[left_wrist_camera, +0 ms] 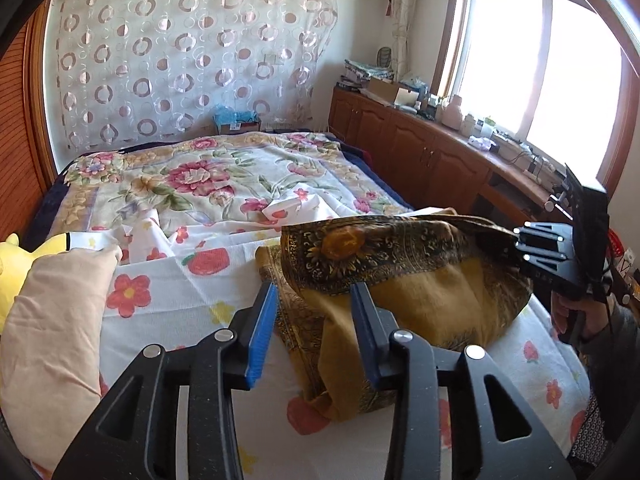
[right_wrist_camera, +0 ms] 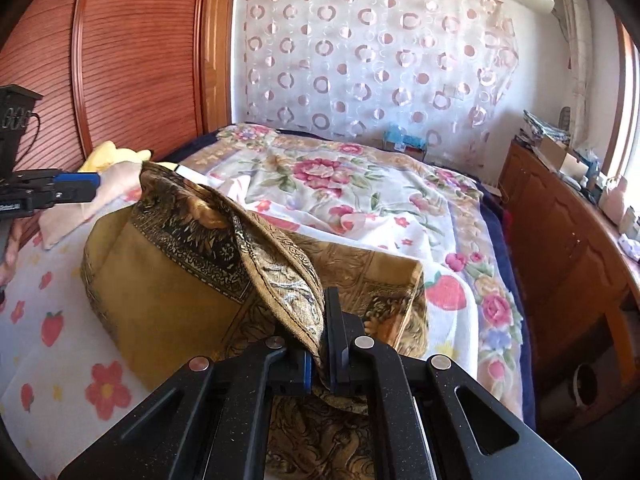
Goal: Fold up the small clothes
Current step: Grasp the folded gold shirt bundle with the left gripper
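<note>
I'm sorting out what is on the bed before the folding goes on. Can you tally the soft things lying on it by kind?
Gold patterned cloth, being folded, one edge pinched in the right gripper: 1
Beige pillow: 1
Yellow plush toy: 1
Floral and fruit-print sheets covering the bed: 2 prints seen
Total: 5

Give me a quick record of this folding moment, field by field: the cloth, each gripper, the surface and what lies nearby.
cloth: mustard and dark patterned scarf, partly folded over itself, one edge lifted
left gripper: open, blue pads either side of the scarf's edge, not pressing on it
right gripper: shut on the scarf's lifted edge
surface: bed with a fruit-and-flower sheet
nearby: beige pillow and yellow plush toy at the left of the left wrist view
background: wooden cabinets under a window
</note>
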{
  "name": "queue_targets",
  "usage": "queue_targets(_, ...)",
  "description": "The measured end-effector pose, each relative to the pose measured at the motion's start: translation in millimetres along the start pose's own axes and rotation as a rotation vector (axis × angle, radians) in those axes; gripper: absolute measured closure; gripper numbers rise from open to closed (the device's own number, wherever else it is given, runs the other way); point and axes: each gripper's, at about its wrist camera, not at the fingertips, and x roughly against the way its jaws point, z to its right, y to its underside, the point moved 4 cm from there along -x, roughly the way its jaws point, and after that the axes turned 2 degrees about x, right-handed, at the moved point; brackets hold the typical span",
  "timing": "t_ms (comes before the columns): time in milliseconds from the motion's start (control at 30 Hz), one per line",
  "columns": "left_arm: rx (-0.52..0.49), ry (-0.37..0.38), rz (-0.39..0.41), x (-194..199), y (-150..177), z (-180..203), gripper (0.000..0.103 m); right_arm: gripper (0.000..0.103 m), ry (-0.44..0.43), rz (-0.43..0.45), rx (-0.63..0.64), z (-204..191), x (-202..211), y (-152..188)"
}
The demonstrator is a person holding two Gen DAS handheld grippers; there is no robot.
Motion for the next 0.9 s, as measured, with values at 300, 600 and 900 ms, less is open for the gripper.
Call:
queue_targets(300,0.018,0.055,-0.098,-35,13,-3,0.052,0.098,-0.007,-0.034,0.034,-2,-30,-24)
queue_targets(600,0.013,0.052,-0.120,-47,6,-4,0.027,0.098,-0.005,-0.086,0.030,0,-51,-28)
queue_targets(900,0.019,0.008,-0.178,-75,17,-17,0.026,0.070,0.019,-0.057,-0.054,11,-25,-38)
